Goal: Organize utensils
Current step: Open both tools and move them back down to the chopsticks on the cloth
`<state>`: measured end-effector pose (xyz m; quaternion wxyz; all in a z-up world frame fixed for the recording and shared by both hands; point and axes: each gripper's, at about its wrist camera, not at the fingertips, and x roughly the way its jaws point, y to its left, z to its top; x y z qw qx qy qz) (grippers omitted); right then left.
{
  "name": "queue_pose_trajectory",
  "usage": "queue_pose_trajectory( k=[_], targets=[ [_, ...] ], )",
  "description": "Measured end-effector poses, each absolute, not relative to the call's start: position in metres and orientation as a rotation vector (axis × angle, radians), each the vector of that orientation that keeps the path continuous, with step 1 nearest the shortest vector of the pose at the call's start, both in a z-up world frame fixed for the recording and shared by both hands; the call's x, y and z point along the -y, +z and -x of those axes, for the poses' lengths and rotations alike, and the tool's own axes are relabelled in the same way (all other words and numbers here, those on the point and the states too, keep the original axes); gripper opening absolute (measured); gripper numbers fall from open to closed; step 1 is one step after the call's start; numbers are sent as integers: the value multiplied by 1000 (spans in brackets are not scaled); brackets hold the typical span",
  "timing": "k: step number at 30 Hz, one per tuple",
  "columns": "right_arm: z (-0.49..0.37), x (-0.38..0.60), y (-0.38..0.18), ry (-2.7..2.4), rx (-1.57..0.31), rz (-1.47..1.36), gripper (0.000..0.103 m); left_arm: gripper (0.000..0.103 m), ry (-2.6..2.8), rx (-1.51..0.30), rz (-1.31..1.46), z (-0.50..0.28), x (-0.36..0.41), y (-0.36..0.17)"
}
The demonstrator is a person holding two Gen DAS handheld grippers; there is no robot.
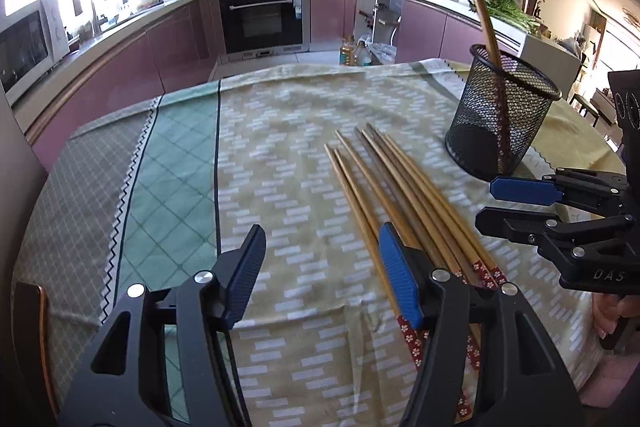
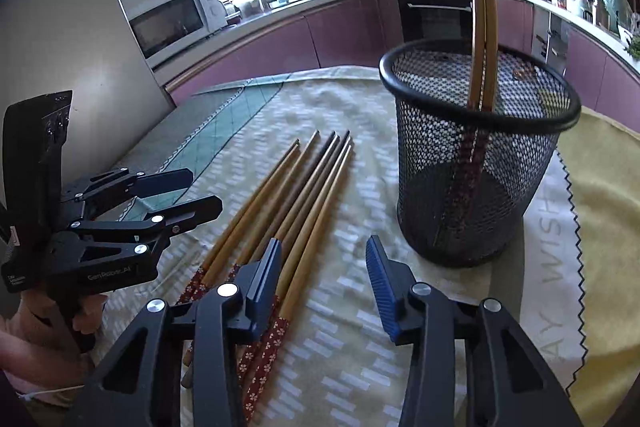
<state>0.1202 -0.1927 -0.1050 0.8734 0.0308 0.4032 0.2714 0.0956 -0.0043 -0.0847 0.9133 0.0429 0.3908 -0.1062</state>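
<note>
Left claw agape — chopsticks alongside, untouched

Patterned tablecloth, microwave, oven

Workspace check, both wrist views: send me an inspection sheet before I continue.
Surface: patterned tablecloth covers the table.
Job's things: loose chopsticks lie side by side on the cloth; mesh holder stands upright with a pair of chopsticks in it.
Clutter: nothing seen on the cloth.
Grippers: left gripper open, empty; right gripper open, empty, both low by the chopstick handles.
Cables: nothing seen.
Surroundings: kitchen counter, oven, microwave.
</note>
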Motion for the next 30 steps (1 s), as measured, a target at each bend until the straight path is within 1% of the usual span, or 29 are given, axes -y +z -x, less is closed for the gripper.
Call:
queue_pose_trajectory(
  k=[21, 23, 26, 27, 30],
  targets=[
    [-134, 181, -112, 523, -897, -19, 34, 52, -244, -876, -59, -111, 6, -94],
    [-134, 178, -111, 516, -896, -1, 33, 44, -248, -891, -55, -113, 6, -96],
    [-134, 177, -112, 491, -898, 25, 26, 44, -258, -895, -46, -114, 4, -98],
    [-134, 178, -112, 483, -898, 31, 22, 44, -260, -896, -46, -115, 4, -98],
    [-135, 180, -112, 482, -903, 21, 21, 46, -285, -894, -17, -116, 3, -97]
  ],
)
